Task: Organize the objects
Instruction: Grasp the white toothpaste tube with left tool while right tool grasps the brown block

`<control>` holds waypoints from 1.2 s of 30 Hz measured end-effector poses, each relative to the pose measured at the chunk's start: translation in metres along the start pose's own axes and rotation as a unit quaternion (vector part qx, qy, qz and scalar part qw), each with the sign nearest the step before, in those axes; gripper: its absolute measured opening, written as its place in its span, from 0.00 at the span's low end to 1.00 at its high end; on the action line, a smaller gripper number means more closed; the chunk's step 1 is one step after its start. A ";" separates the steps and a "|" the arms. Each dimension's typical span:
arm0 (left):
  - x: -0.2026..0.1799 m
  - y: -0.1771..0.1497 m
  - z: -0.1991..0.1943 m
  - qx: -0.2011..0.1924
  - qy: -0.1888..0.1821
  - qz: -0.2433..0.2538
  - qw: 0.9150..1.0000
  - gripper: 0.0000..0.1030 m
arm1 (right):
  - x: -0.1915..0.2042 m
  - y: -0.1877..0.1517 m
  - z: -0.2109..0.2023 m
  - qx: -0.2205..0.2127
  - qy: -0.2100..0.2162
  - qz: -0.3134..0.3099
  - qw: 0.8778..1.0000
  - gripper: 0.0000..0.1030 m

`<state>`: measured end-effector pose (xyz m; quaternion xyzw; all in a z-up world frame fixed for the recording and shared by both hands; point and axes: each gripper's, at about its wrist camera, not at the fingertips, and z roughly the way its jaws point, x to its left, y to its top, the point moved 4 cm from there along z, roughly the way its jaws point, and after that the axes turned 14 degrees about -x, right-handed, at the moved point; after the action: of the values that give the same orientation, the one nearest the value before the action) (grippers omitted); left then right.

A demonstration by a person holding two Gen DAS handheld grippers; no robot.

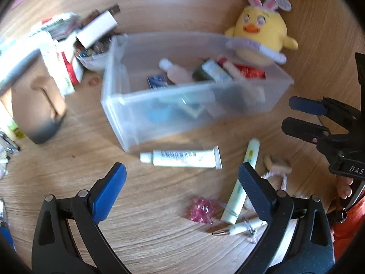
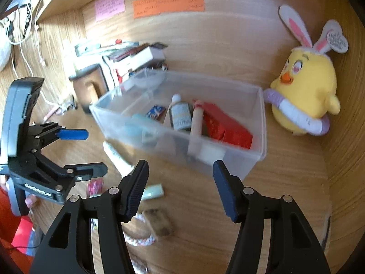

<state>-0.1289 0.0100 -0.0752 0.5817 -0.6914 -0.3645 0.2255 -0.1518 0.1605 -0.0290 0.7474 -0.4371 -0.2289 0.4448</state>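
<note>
**Left wrist view: both tools empty over the loose items**

Left wrist view shows the left tool (image 1: 182,187) spread wide with nothing between its pads, poised above the wooden surface (image 1: 159,239). Nearest lie a pink crinkled wrapper (image 1: 202,209) and a pale green tube (image 1: 241,182). Just beyond, a white ointment tube (image 1: 182,158) rests beside the front wall of the clear plastic bin (image 1: 127,105), probably the next pick since it sits between the jaws' line. The right tool (image 2: 180,187), about half open and empty, faces the bin's near corner. Inside the bin a small bottle (image 2: 181,114) and a red box (image 2: 225,125) are already stowed. Farthest back sits a yellow chick plush (image 2: 305,93).
</note>
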 end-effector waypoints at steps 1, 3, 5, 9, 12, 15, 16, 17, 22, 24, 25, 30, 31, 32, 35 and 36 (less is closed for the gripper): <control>-0.001 -0.002 0.002 0.004 0.001 0.002 1.000 0.97 | 0.000 -0.004 0.000 0.005 0.000 0.001 1.000 0.53; -0.001 -0.005 0.006 0.010 0.002 0.003 1.000 0.97 | 0.001 -0.014 0.001 0.019 0.000 0.001 1.000 0.53; 0.000 -0.006 0.010 0.016 0.001 -0.002 1.000 0.97 | 0.000 -0.022 0.002 0.029 0.004 0.004 1.000 0.53; -0.001 -0.008 0.020 0.029 0.001 -0.005 1.000 0.97 | -0.001 -0.038 0.001 0.051 0.020 0.020 0.998 0.54; -0.003 -0.006 0.023 0.026 0.008 0.004 1.000 0.97 | -0.001 -0.046 0.004 0.065 0.027 0.026 0.997 0.53; -0.005 -0.005 0.026 0.022 0.015 0.008 1.000 0.97 | 0.000 -0.050 0.005 0.073 0.038 0.029 0.996 0.53; -0.005 -0.005 0.027 0.020 0.018 0.012 1.000 0.97 | 0.000 -0.050 0.005 0.073 0.038 0.029 0.996 0.53; -0.004 -0.005 0.028 0.018 0.020 0.014 1.000 0.97 | 0.001 -0.051 0.005 0.074 0.041 0.028 0.996 0.53; -0.005 -0.004 0.027 0.007 0.026 0.023 0.999 0.94 | 0.006 -0.054 0.009 0.080 0.045 0.020 0.996 0.44; -0.003 -0.004 0.024 0.000 0.029 0.024 0.999 0.86 | 0.009 -0.053 0.010 0.081 0.049 0.019 0.995 0.37; -0.003 -0.005 0.025 0.004 0.025 0.022 0.999 0.84 | 0.010 -0.053 0.010 0.081 0.052 0.019 0.995 0.36; -0.003 -0.007 0.020 -0.005 0.027 0.028 0.999 0.84 | 0.008 -0.052 0.012 0.077 0.049 0.026 0.995 0.23; -0.004 -0.007 0.019 -0.007 0.028 0.030 0.999 0.84 | 0.007 -0.052 0.012 0.076 0.050 0.030 0.995 0.22; -0.005 -0.007 0.018 -0.010 0.029 0.032 0.999 0.84 | 0.006 -0.053 0.012 0.076 0.049 0.034 0.995 0.22; -0.007 -0.005 0.016 -0.020 0.030 0.031 0.999 0.84 | 0.004 -0.054 0.012 0.074 0.040 0.041 0.996 0.21; -0.007 -0.004 0.016 -0.022 0.030 0.030 0.999 0.84 | 0.002 -0.054 0.012 0.072 0.038 0.043 0.996 0.21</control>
<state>-0.1367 0.0209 -0.0874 0.5665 -0.6930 -0.3553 0.2694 -0.1346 0.1652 -0.0818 0.7659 -0.4672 -0.1489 0.4159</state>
